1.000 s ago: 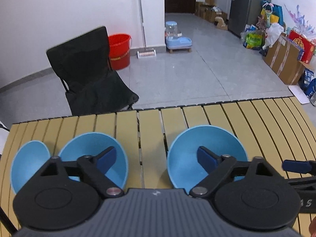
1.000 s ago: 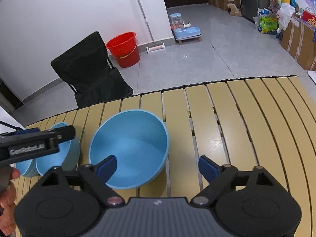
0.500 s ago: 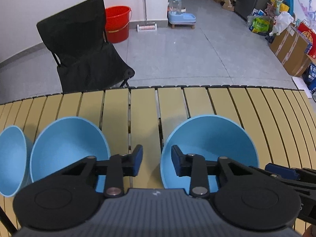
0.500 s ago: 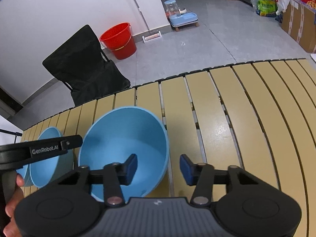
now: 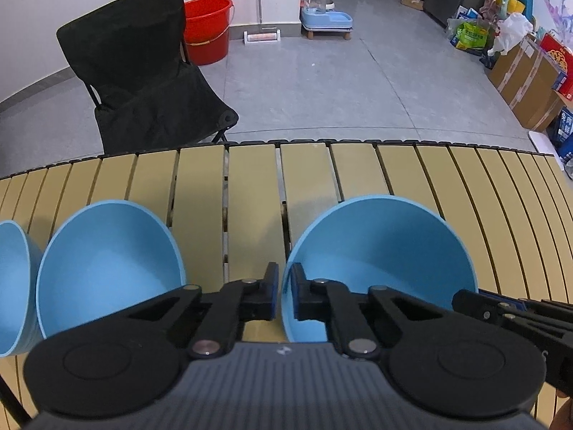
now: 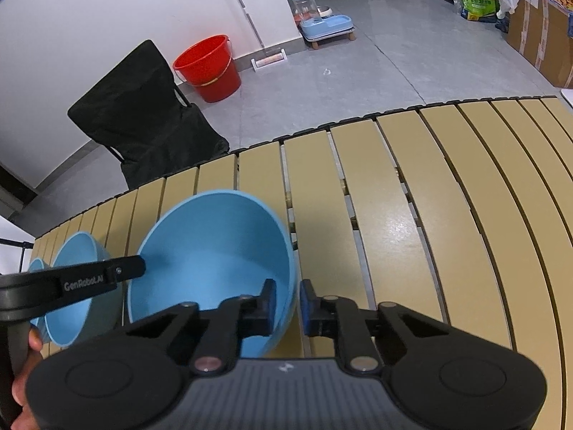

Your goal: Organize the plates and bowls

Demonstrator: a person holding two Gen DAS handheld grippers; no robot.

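Note:
A large blue bowl stands on the tan slatted table. My left gripper has its jaws closing on the bowl's left rim, one pad inside and one outside. My right gripper is closing on the opposite rim, and the rim sits between its pads. One of the right gripper's fingers shows at the bowl's right side in the left wrist view. A medium blue bowl stands to the left of the large one, and a smaller blue bowl is at the far left.
Beyond the table's far edge stand a black folding chair, a red bucket and a blue pet feeder. Cardboard boxes line the right wall. A hand holds the left gripper. Bare slats stretch to the right.
Both grippers went from wide open to closed around opposite rims of the large bowl. Both sank closer to the table and tilted further down.

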